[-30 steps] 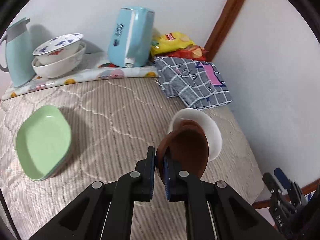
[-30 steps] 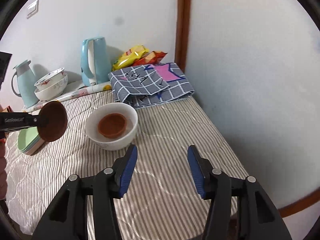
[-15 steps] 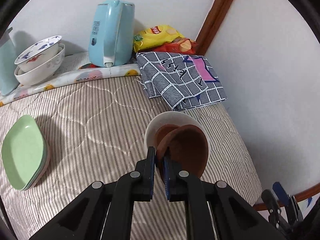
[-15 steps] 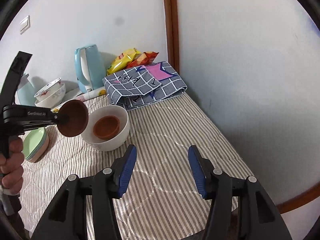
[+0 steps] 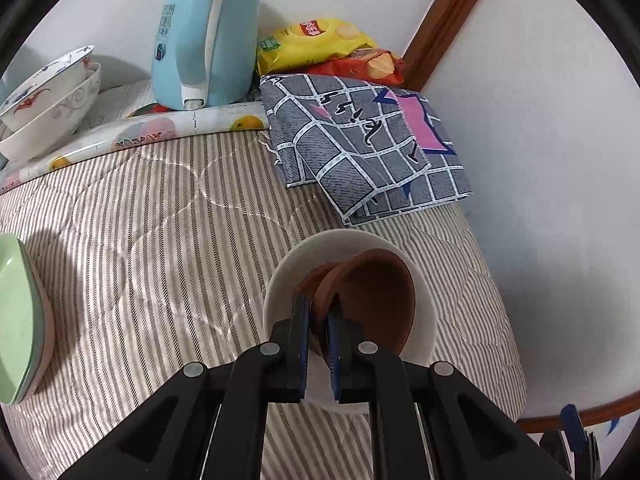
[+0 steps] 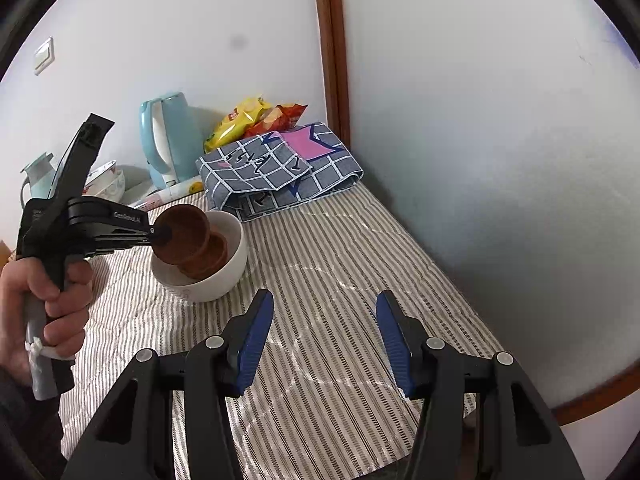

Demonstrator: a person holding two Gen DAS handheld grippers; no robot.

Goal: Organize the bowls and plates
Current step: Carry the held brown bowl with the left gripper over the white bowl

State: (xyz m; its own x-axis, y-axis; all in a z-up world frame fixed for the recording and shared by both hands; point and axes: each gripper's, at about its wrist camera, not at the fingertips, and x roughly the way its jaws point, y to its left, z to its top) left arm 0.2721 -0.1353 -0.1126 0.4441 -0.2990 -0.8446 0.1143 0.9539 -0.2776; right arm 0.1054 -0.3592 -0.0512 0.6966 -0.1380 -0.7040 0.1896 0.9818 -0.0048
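Pinching the rim of a brown bowl (image 5: pixel 372 300), our left hand-held gripper (image 5: pixel 318 320) holds it tilted over the white bowl (image 5: pixel 424 300), where a second brown bowl (image 6: pixel 214 254) already lies. The white bowl stands on the striped desk (image 5: pixel 160 220). Our right hand-held gripper (image 6: pixel 324 336) hangs nearby, jaws apart, holding nothing.

The striped quilted surface (image 6: pixel 344 280) lies open between the white ceramic bowl (image 6: pixel 224 276) and the right-hand wall. Behind the bowl, a folded grey checked cloth (image 5: pixel 368 148), a light-blue electric kettle (image 5: pixel 204 36) and snack bags (image 5: pixel 320 44) block the far corner.
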